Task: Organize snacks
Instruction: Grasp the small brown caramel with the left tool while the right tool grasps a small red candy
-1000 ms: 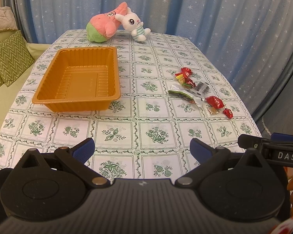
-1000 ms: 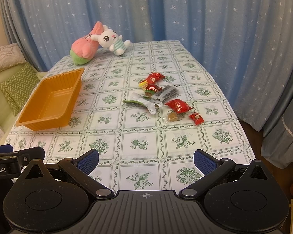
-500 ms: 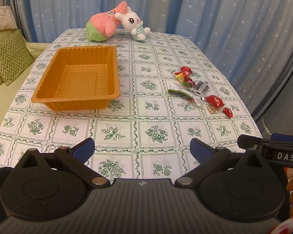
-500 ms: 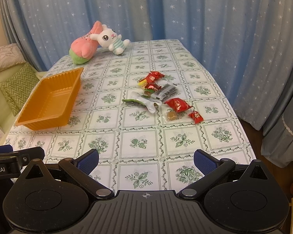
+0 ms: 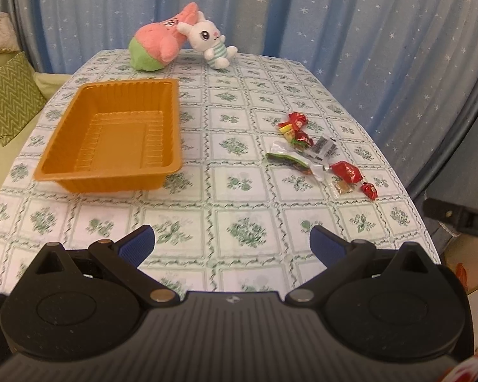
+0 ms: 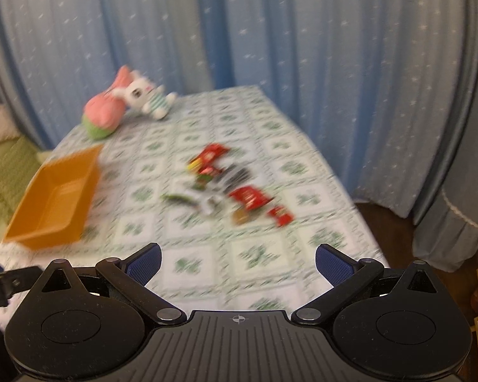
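While right tool [image 6: 237, 264] advances toward snacks [image 6: 229, 184], both tools stay spread

Orange tray [image 5: 111, 140], red-wrapped snacks [image 5: 318, 152], green floral checked tablecloth [image 5: 239, 216], starry blue curtain [image 5: 350, 16]

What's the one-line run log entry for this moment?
left gripper: open, empty | right gripper: open, empty | tray: empty | snacks: loose on table, right of tray

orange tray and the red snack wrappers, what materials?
Orange tray: looks like thin moulded plastic, semi-gloss, with ribbed walls and a rolled rim. Red snack wrappers: probably glossy foil or plastic film, crinkled, with twisted ends and bright highlights. Neither can be confirmed by sight alone.
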Action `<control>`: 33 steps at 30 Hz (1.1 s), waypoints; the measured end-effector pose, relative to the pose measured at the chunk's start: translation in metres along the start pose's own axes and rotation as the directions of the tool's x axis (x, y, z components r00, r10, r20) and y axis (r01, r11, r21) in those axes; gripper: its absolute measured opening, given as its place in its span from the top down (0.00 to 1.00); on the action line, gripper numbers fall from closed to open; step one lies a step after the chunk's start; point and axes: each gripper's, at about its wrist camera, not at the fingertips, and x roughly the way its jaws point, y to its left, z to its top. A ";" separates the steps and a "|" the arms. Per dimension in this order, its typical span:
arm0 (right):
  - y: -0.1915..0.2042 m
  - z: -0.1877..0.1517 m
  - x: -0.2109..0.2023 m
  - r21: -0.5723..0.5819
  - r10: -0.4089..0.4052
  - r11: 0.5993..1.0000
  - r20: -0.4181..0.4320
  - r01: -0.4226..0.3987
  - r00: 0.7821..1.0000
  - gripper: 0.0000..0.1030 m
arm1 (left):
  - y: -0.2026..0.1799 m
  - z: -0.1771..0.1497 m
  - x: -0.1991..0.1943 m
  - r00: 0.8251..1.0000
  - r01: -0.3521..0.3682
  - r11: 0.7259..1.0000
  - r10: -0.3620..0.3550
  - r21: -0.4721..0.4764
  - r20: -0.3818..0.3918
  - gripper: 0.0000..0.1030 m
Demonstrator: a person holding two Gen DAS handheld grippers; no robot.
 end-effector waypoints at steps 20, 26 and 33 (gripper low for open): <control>-0.077 0.006 0.139 -0.198 0.125 0.970 -0.094 -0.142 0.988 0.39 | -0.081 0.042 0.154 0.970 0.243 0.937 -0.232 0.251 -0.071 0.19; -0.082 0.009 0.182 -0.237 0.148 0.955 -0.130 -0.176 0.980 0.53 | -0.104 0.041 0.183 0.940 0.341 0.858 -0.321 0.385 -0.119 0.34; -0.078 0.012 0.205 -0.296 0.175 0.932 -0.143 -0.211 0.974 0.68 | -0.129 0.041 0.198 0.917 0.394 0.753 -0.365 0.527 -0.164 0.52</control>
